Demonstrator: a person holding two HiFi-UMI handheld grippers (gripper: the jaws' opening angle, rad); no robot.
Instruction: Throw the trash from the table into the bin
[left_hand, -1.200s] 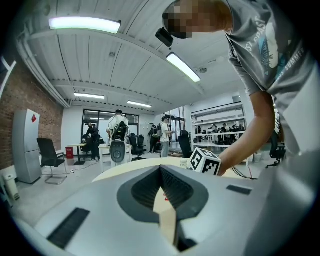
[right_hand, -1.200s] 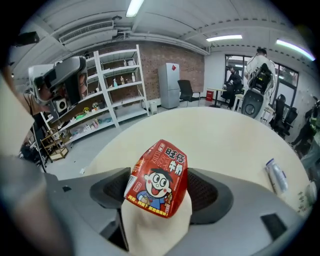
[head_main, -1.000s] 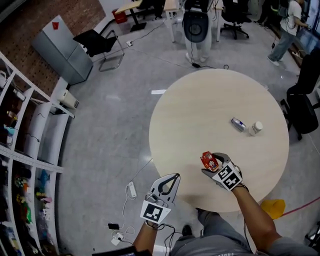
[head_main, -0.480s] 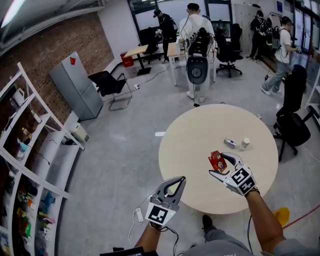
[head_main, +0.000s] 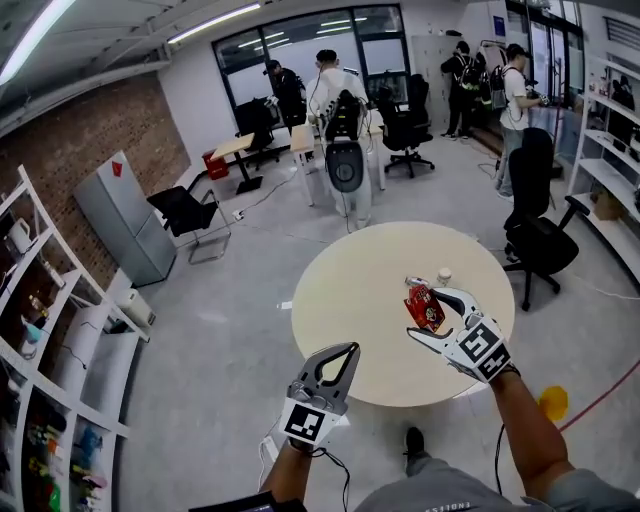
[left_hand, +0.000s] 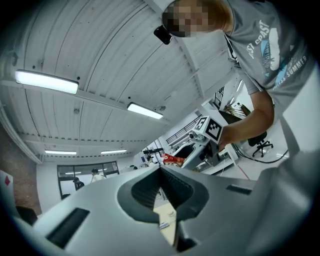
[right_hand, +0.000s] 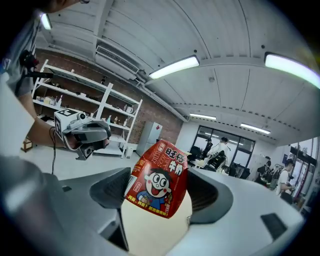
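Left gripper: held low and close to the body, jaws pointing forward and pressed together with nothing between them. Left forearm bare, only its wrist end in the head view. Right gripper: carried further forward and higher than the left, tilted toward the person's left – jaws clamped on a red drink carton, one either side of it. Right forearm bare, extended, elbow bent near the body.
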